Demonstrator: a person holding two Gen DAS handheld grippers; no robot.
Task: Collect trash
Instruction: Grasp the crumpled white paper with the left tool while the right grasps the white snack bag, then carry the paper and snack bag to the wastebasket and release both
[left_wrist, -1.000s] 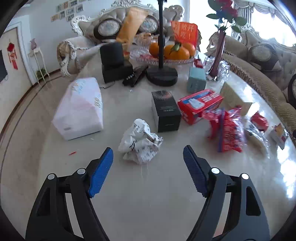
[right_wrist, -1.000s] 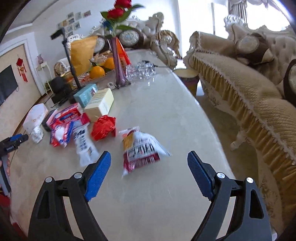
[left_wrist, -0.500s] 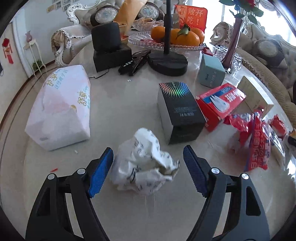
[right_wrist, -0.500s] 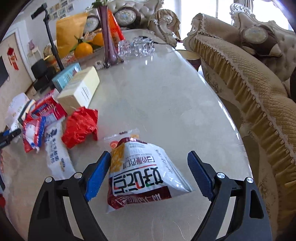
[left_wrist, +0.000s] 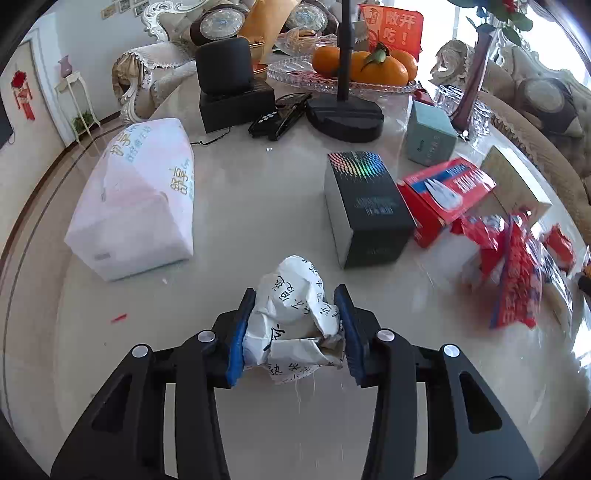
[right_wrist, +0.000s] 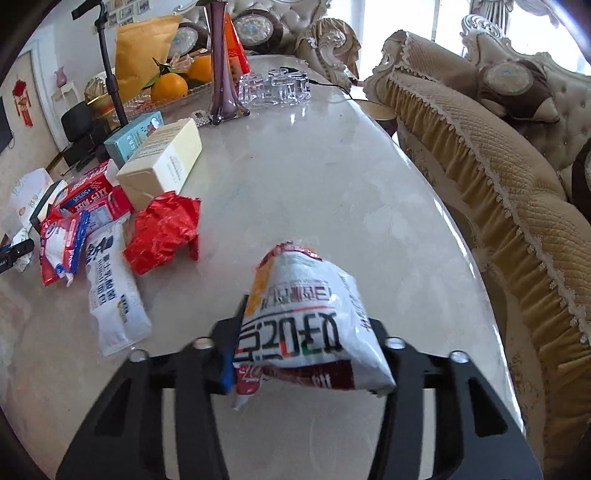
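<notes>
While the left claw (left_wrist: 293, 328) pinches a crumpled printed paper wrapper (left_wrist: 295, 317) between its blue pads above the marble tabletop (left_wrist: 258, 206), the right claw (right_wrist: 306, 339) is clamped on a white snack bag (right_wrist: 310, 325) near the tabletop's sofa-side edge.

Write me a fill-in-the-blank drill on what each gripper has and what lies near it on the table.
1. The left gripper is shut on a crumpled ball of white ____.
2. The right gripper is shut on a white snack bag printed with large ____ characters.
3. Just beyond the crumpled ball stands a ____ box with a rainbow-dotted top.
4. Left of the snack bag lies a crumpled ____ foil wrapper.

Missing words: paper; black; black; red
</notes>
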